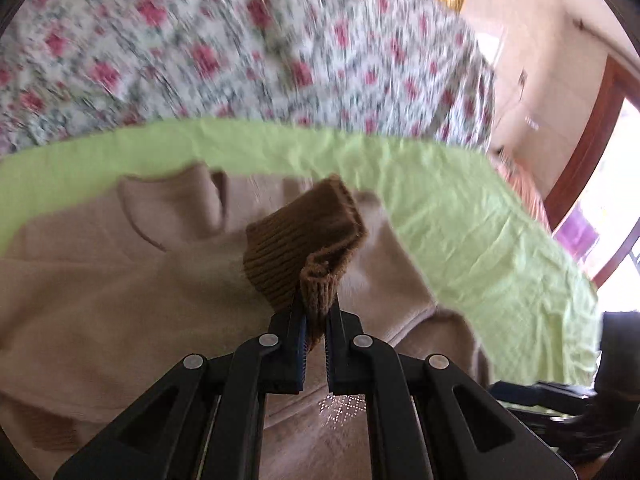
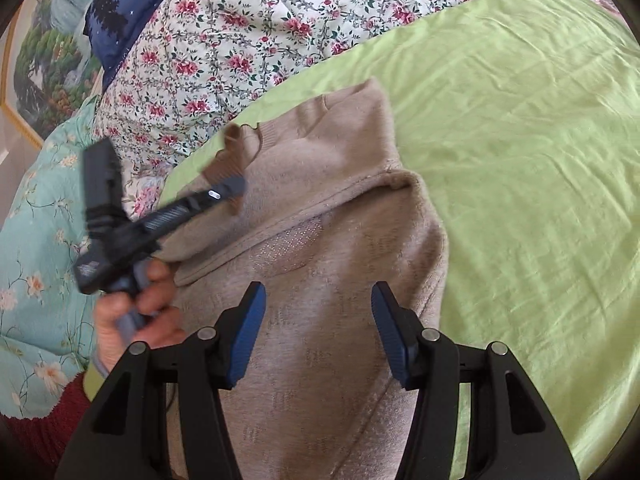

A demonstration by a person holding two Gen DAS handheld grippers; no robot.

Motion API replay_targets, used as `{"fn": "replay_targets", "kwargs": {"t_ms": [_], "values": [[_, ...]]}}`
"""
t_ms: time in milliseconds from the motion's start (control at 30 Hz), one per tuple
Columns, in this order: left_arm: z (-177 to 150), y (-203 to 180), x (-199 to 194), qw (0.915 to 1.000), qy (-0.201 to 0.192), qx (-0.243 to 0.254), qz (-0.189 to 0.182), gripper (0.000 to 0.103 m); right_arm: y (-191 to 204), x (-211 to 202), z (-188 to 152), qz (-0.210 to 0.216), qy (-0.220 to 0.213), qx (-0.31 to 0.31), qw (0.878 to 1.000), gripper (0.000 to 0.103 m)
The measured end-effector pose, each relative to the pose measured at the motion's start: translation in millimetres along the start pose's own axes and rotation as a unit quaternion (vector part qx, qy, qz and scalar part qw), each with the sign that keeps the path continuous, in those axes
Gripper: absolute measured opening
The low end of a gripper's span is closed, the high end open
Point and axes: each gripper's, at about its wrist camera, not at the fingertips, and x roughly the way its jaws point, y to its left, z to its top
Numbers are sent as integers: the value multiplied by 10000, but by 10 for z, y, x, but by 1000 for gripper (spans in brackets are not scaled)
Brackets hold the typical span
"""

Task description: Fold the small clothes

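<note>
Left gripper (image 1: pixel 316 320) clamped on the brown ribbed cuff (image 1: pixel 308 252) of the beige sweater (image 1: pixel 120 300), cuff lifted above the garment body; the left-wrist view is motion-blurred. Right gripper (image 2: pixel 318 332) hovers over the lower body of the sweater with jaws spread wide, holding nothing. Sweater lies on the lime-green sheet (image 2: pixel 520 160), collar end toward the floral quilt (image 2: pixel 240 40); a teal floral cover (image 2: pixel 36 240) and a dark blue starred cushion (image 2: pixel 120 4) sit to the side. Judged step: sleeve being carried across the body for a fold. Risks: only a narrow pinch of cuff sits between the pads, so the knit could slide out under a quick swing; dragging the sleeve may pull the unpinned body off square and bunch it, since the right gripper is not pressing anything down. Writing: no brand, tag or legible text; a faint woven pattern on the sweater front cannot be read.
</note>
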Motion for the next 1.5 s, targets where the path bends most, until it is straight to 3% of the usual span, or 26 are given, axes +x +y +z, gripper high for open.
{"fn": "replay_targets", "kwargs": {"t_ms": [133, 200, 233, 267, 333, 400, 467, 567, 667, 700, 767, 833, 867, 933, 1000, 1067, 1133, 1233, 1367, 1500], "values": [[-144, 37, 272, 9992, 393, -5, 21, 10, 32, 23, 35, 65, -65, 66, 9999, 56], [-208, 88, 282, 9986, 514, -126, -80, 21, 69, 60, 76, 86, -105, 87, 9999, 57], [-248, 128, 242, 9983, 534, -201, -115, 34, 85, 79, 99, 101, -110, 100, 9998, 58], [-308, 173, 160, 9984, 505, -260, -59, 46, 109, 128, 146, 127, -105, 112, 9998, 63], [-404, 263, -32, 9987, 389, -312, 50, 54, 157, 225, 224, 159, -92, 87, 9998, 71], [-513, 423, -320, 9987, 251, -438, 92, 57, 211, 347, 309, 210, -56, 34, 9998, 71], [-633, 660, -627, 9974, 94, -605, 368, 61, 267, 518, 427, 265, -6, -28, 9996, 71], [-806, 1135, -1049, 9883, -177, -988, 1151, 61, 329, 802, 606, 234, 68, -73, 9997, 71], [-960, 1751, -1404, 9623, -383, -1684, 2103, 61, 397, 1140, 750, 75, 217, -171, 9996, 71], [-1013, 1974, -1475, 9542, -411, -1925, 2252, 61, 410, 1256, 784, 12, 318, -177, 9993, 71], [-1074, 2277, -1486, 9477, -300, -2172, 2318, 59, 427, 1482, 834, -83, 532, -94, 9985, 71], [-1076, 2442, -1430, 9496, -175, -2246, 2178, 59, 544, 1588, 888, -82, 615, -182, 9979, 51], [-1059, 2467, -1400, 9525, -149, -2215, 2086, 59, 626, 1592, 918, -25, 622, -303, 9976, 11], [-973, 2429, -1271, 9605, -17, -1973, 1961, 59, 788, 1447, 1008, 219, 428, -482, 9977, 8], [-903, 2366, -1097, 9624, 238, -1691, 2111, 59, 916, 1137, 1101, 337, -6, -716, 9969, 8], [-869, 2318, -1008, 9613, 358, -1517, 2270, 45, 921, 745, 1182, 332, -492, -780, 9952, 8], [-863, 2288, -1046, 9581, 304, -1507, 2418, 34, 812, 532, 1229, 176, -706, -745, 9946, 8], [-875, 2222, -1148, 9524, 114, -1559, 2618, 31, 513, 607, 1214, -120, -445, -652, 9968, 8], [-941, 2111, -1210, 9475, -90, -1573, 2784, 29, 296, 1048, 996, -423, 183, -606, 9971, 8], [-1078, 2301, -1223, 9425, -147, -2145, 2558, 28, 178, 1193, 861, -364, 328, -499, 9976, 8]]}}
